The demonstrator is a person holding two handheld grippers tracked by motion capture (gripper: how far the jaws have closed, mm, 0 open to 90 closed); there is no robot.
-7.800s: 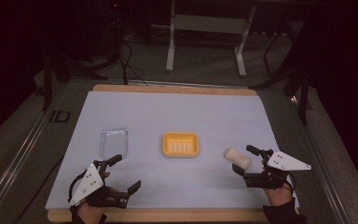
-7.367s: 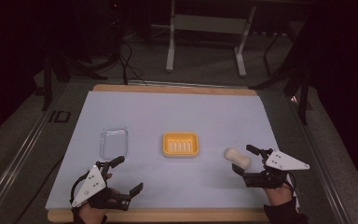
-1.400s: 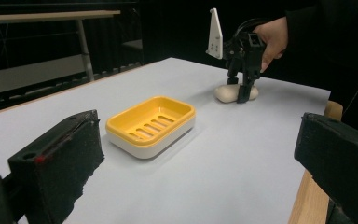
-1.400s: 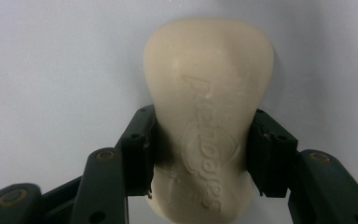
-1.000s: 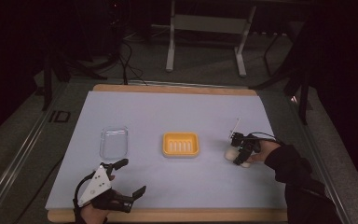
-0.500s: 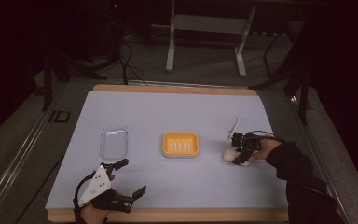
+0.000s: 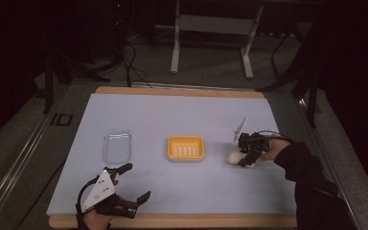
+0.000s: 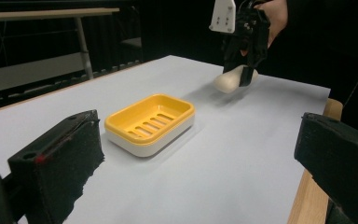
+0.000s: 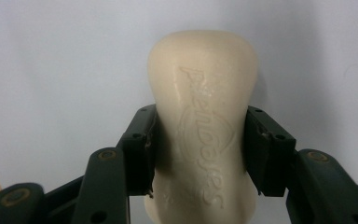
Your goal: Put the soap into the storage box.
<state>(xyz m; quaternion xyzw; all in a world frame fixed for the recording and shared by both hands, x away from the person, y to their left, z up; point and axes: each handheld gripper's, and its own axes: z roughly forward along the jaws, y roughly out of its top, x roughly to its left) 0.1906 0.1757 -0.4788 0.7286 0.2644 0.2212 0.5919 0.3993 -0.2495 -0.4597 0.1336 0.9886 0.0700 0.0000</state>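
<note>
- Centrally, yellow soap dish (image 7: 186, 148) sits on the pale blue table mat (image 7: 172, 115); slotted yellow insert over a white base, seen close in the left gripper view (image 8: 150, 122). Dish is the landmark for all that follows.
- Cream soap bar (image 7: 234, 156) lies just right of the dish, apart from it, low against the mat.
- Right gripper (image 7: 247, 153) is at the bar, right of the dish; its jaws are clamped on the bar's two long sides.
- Right gripper view: bar (image 9: 204, 121) stands lengthwise between the black pads (image 9: 139, 149), both pressed to it; embossed lettering on its top face, not readable for certain.
- Left gripper view shows the same gripper (image 8: 246, 70) pointing down onto the bar (image 8: 233, 80), beyond the dish. Whether the bar touches the mat there, cannot tell.
- Clear plastic lid (image 7: 117, 146) lies flat left of the dish, well apart from it.
- Left gripper (image 7: 130, 187) is held near the table's front edge, left of and nearer than the dish; jaws spread wide, nothing between them.
- Dark sleeve (image 7: 306, 177) comes in from the lower right of the dish.
</note>
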